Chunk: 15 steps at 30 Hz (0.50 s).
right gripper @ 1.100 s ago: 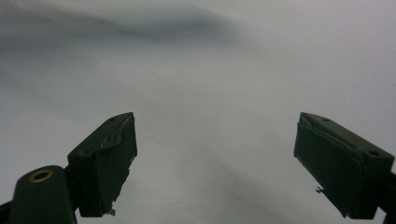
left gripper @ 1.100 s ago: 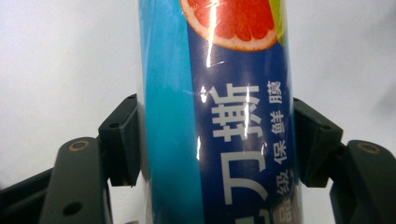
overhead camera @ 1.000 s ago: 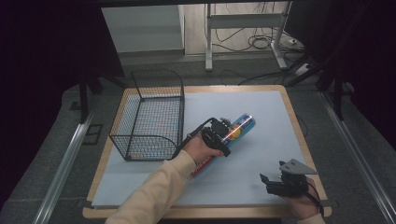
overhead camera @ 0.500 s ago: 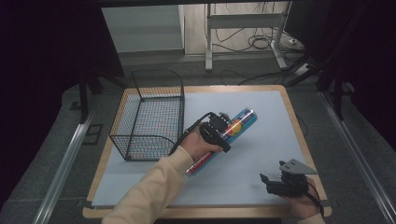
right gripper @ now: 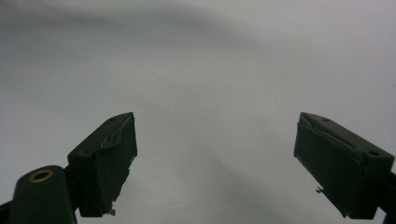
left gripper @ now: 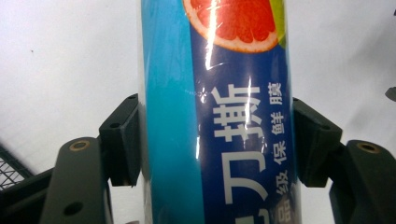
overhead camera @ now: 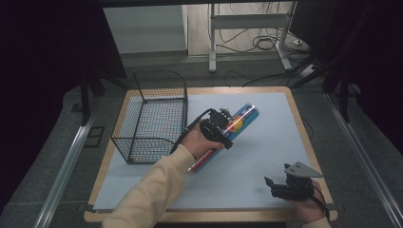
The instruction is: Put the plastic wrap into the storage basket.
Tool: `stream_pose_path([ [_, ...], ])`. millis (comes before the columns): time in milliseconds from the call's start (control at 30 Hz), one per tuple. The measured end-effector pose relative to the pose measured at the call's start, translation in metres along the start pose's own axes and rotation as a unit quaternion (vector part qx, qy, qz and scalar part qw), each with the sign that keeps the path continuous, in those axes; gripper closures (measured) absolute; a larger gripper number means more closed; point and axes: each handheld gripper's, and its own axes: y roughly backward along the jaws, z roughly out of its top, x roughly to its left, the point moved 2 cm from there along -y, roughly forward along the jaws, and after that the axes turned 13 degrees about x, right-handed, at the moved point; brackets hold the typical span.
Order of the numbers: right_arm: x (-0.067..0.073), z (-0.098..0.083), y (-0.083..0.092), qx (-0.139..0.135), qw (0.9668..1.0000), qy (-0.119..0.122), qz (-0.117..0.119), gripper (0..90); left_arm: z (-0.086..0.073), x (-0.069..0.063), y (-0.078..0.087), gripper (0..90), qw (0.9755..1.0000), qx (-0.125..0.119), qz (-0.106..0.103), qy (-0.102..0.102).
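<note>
while the left gripper (overhead camera: 219, 127) clamps the cling-film tube (overhead camera: 227, 135), the wire basket (overhead camera: 151, 118) sits empty, right gripper (overhead camera: 278, 186) jaws spread

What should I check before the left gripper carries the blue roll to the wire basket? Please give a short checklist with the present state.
1. Left gripper closed on the blue roll, a jaw on each side: ok.
2. Grip near the roll's middle: ok, judging from the high view.
3. Wire basket open on top and empty: ok.
4. Right gripper away from the path, at the table's near right corner: ok.
5. Roll lifted off the table: cannot tell.
</note>
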Motion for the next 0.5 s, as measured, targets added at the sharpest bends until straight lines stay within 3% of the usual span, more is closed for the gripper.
stream_pose_path([
  [500, 0.000, 0.000, 0.000, 0.001, 1.0000, 0.000, 0.000, 13.7, 0.011, 0.005, 0.025, 31.5, 0.9998, -0.017, 0.008, 0.003],
])
